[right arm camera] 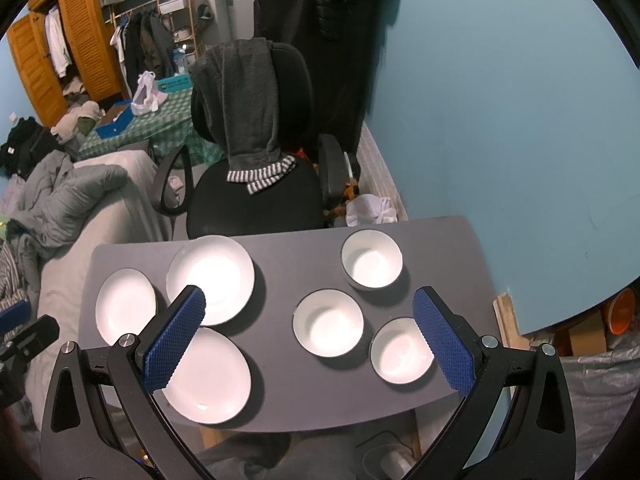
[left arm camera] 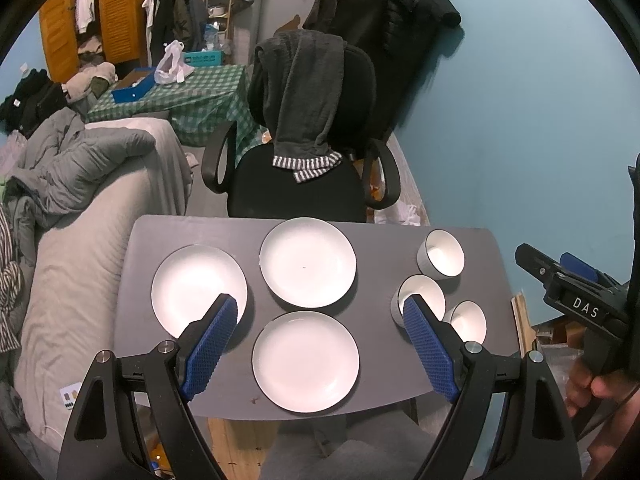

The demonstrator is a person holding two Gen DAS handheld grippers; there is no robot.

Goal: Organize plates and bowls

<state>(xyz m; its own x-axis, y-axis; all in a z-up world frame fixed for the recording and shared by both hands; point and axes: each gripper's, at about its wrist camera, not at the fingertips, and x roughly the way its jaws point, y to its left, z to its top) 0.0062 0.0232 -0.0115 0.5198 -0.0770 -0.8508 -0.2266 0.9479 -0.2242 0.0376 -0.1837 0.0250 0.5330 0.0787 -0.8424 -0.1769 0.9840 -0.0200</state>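
Three white plates lie on the grey table [left arm camera: 376, 368]: a left plate [left arm camera: 192, 284], a far plate [left arm camera: 308, 262] and a near plate [left arm camera: 306, 362]. Three white bowls stand at the right: a far bowl [left arm camera: 441, 259], a middle bowl [left arm camera: 416, 292] and a near bowl [left arm camera: 468, 322]. My left gripper [left arm camera: 320, 312] is open and empty, high above the near plate. My right gripper [right arm camera: 310, 312] is open and empty above the middle bowl [right arm camera: 328, 323], between the near plate [right arm camera: 208, 376] and the near bowl [right arm camera: 402, 351]. The far bowl [right arm camera: 372, 259] and far plate [right arm camera: 211, 276] lie beyond.
A black office chair [left arm camera: 296, 188] draped with a grey garment stands behind the table. A grey sofa [left arm camera: 80, 264] is at the left, a blue wall [left arm camera: 520, 120] at the right. The right gripper's body [left arm camera: 576, 300] shows at the right edge.
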